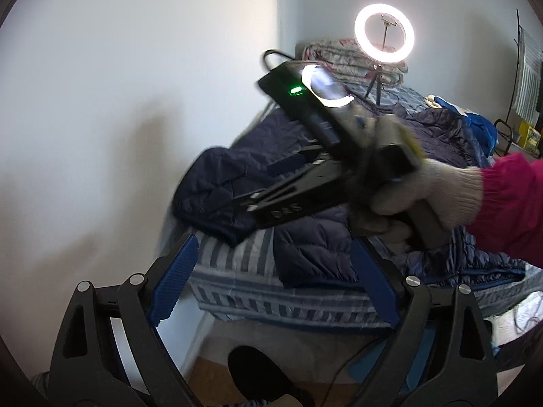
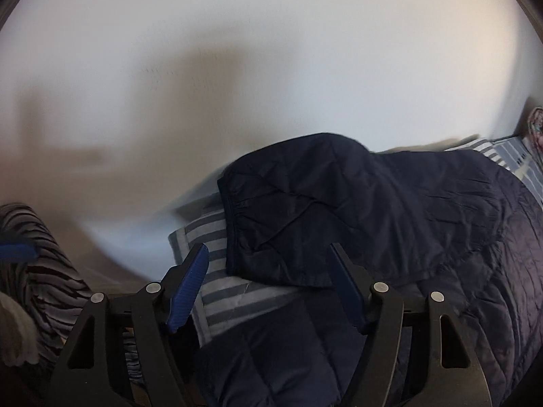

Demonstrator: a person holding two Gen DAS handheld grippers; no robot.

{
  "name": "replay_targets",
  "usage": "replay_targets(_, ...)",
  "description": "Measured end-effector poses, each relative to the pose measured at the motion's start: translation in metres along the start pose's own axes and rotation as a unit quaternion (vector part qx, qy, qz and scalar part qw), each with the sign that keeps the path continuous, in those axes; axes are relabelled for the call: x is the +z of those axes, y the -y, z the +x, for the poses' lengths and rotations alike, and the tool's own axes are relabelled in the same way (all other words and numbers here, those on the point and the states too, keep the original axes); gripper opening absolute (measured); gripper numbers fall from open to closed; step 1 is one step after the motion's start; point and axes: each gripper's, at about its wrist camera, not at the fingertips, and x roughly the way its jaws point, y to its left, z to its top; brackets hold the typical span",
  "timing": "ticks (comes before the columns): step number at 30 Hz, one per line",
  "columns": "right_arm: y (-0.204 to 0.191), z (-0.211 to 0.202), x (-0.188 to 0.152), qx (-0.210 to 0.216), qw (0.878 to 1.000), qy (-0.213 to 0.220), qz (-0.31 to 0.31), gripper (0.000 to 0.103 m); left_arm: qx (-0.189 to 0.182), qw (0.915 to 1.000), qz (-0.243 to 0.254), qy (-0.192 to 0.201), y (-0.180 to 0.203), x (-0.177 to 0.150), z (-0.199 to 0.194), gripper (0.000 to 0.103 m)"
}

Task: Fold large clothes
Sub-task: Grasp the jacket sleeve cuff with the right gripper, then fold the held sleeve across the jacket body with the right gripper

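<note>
Along the left of the left wrist view, a bare white wall meets the long edge of a bed covered by a blue-and-white striped sheet; the sheet's near edge drops to the floor just beyond the left gripper, whose blue-padded fingers stand wide apart with nothing between them. Above the bed, the right gripper reaches in from the right, gripped by a hand in a beige knit glove with a magenta sleeve behind it. Its black fingers point left and slightly downward over the jacket and appear parted, though blur obscures the tips. A navy quilted jacket lies spread across the sheet, one sleeve extended toward the wall-side edge. At the far end stand a lit ring light on a small tripod and a folded patterned quilt.

In the right wrist view, the same wall fills the upper half, motion-blurred. The right gripper hovers above the near bed edge, its fingers spread wide and empty. The sleeve lies just ahead of them, its gathered cuff turned toward the wall, overlapping the striped sheet; the jacket's body spreads to the right and beneath the gripper. A strip of sheet shows between cuff and bed edge. Zebra-striped fabric occupies the lower left.
</note>
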Motion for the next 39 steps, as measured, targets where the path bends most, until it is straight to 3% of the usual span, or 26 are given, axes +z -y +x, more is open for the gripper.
replay_targets(4, 0.002, 0.029, 0.007, -0.001, 1.000, -0.026, -0.013, 0.058, -0.012, 0.9999, -0.001, -0.004, -0.004, -0.007, -0.005, 0.093)
replay_targets(10, -0.003, 0.059, 0.007, -0.005, 0.998, -0.050, -0.032, 0.058, -0.001, 0.9999, 0.015, -0.005, 0.001, -0.011, -0.008, 0.093)
replay_targets(20, -0.052, 0.098, -0.003, -0.036, 0.989, -0.089, -0.115, 0.061, -0.004, 0.9997, 0.024, -0.005, 0.005, -0.008, -0.007, 0.093)
replay_targets(22, -0.051, 0.099, -0.002, -0.029, 0.990, -0.091, -0.107, 0.060, -0.005, 0.9996, 0.027, -0.006, 0.008, -0.008, -0.006, 0.093)
replay_targets(23, -0.049, 0.099, -0.002, -0.024, 0.990, -0.093, -0.100, 0.051, -0.005, 0.9995, 0.029, -0.006, 0.008, -0.007, -0.006, 0.093)
replay_targets(24, -0.047, 0.098, -0.001, -0.019, 0.992, -0.093, -0.088, 0.032, -0.003, 0.9995, 0.032, -0.007, 0.010, -0.007, -0.005, 0.093)
replay_targets(26, -0.031, 0.085, 0.004, -0.010, 0.993, -0.095, -0.065, 0.010, -0.002, 0.9994, 0.034, -0.009, 0.012, -0.005, -0.002, 0.093)
replay_targets(34, 0.030, 0.030, 0.021, 0.007, 0.998, -0.031, 0.053, 0.006, -0.016, 0.9983, 0.056, -0.010, 0.033, 0.014, 0.007, 0.093)
replay_targets(39, 0.095, -0.032, 0.027, -0.006, 0.989, 0.040, 0.143, 0.006, -0.027, 0.9971, 0.070, -0.008, 0.053, 0.037, 0.017, 0.091)
